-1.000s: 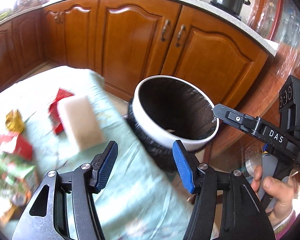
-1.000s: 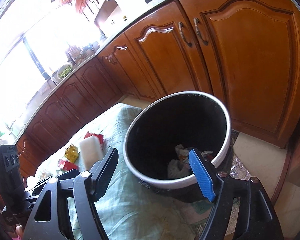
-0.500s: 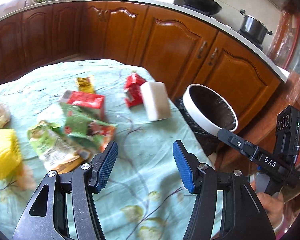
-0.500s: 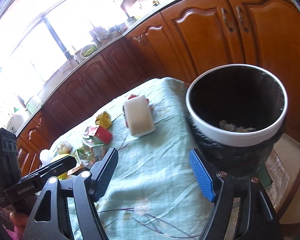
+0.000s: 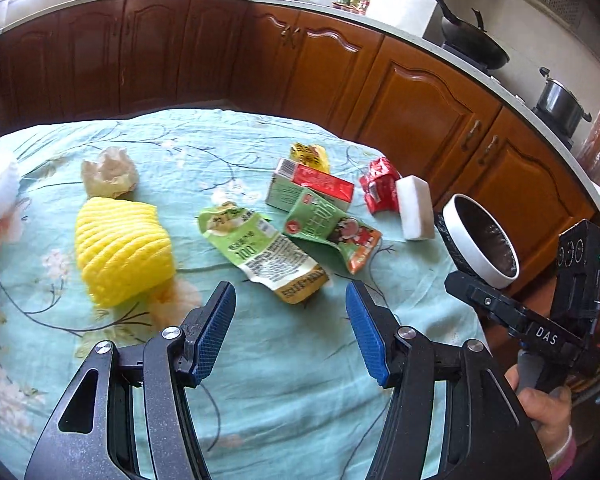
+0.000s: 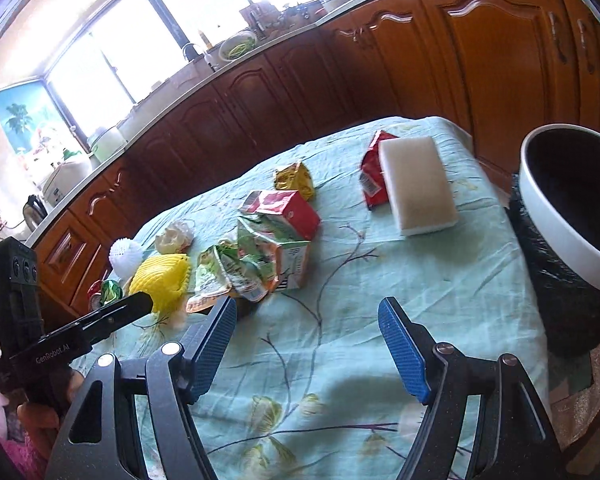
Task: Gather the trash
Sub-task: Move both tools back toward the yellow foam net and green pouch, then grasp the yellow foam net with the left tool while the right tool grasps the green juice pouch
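Note:
Trash lies on the teal tablecloth: a yellow foam net, a crumpled paper ball, green snack wrappers, a red-green carton, a red wrapper, a yellow wrapper and a white foam block. The white-rimmed bin with a black liner stands off the table's right edge. My left gripper is open and empty above the cloth, just short of the wrappers. My right gripper is open and empty, with the bin to its right.
Wooden kitchen cabinets run behind the table, with a wok and a pot on the counter. A white foam net and a small red-green can lie at the table's far left end.
Both grippers have swung left, away from the bin and back over the table. The trash pile has come into view in front of them. Both stay open and empty.

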The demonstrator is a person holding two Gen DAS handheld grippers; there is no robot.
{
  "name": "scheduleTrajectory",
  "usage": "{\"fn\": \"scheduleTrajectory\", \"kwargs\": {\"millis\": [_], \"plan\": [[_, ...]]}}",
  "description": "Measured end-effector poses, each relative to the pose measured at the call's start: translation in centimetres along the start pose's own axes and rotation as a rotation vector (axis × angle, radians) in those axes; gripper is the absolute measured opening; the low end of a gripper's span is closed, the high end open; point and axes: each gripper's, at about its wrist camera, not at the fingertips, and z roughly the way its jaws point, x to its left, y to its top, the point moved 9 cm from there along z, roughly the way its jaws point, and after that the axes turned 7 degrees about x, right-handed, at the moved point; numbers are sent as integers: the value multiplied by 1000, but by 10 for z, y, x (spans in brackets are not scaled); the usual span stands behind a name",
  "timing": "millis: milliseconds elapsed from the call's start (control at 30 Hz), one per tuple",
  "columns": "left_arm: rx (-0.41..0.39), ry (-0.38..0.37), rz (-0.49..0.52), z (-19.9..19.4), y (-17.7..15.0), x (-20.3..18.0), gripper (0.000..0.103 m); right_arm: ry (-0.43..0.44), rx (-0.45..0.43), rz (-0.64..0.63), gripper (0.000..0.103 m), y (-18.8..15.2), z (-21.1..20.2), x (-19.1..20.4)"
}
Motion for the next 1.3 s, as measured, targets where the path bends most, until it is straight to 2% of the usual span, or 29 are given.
{"fn": "scheduleTrajectory", "kwargs": {"millis": [167, 300, 333, 433, 533, 633, 700, 733, 767, 833, 900, 967, 1300], "plan": [[-44, 58, -50, -15, 7, 31, 58, 35, 27, -91, 73, 0, 21, 42], [-69, 107, -95, -23, 15, 63, 58, 54, 63, -135, 51, 4, 42, 63], [-68, 118, -105, -23, 17, 71, 58, 61, 73, -143, 50, 6, 48, 67], [-58, 136, -131, -19, 24, 92, 58, 56, 94, -178, 47, 12, 67, 76], [-41, 161, -149, -8, 27, 111, 63, 38, 121, -207, 44, 16, 87, 80], [-1, 151, -168, 8, 26, 122, 64, 22, 159, -233, 34, 16, 105, 82], [22, 142, -172, 17, 23, 126, 63, 22, 186, -249, 21, 12, 112, 82], [38, 137, -170, 22, 21, 126, 62, 26, 196, -257, 19, 9, 114, 84], [48, 129, -169, 26, 18, 126, 61, 36, 196, -264, 17, 7, 114, 86], [60, 108, -158, 29, 14, 120, 45, 35, 187, -284, 11, 5, 111, 91], [72, 96, -139, 31, 11, 114, 21, 49, 185, -289, 4, 3, 106, 95], [62, 89, -120, 26, 11, 107, 14, 53, 177, -290, 4, 1, 100, 97], [-33, 24, -66, -17, 31, 69, 11, 96, 61, -252, 3, 5, 35, 95]]}}
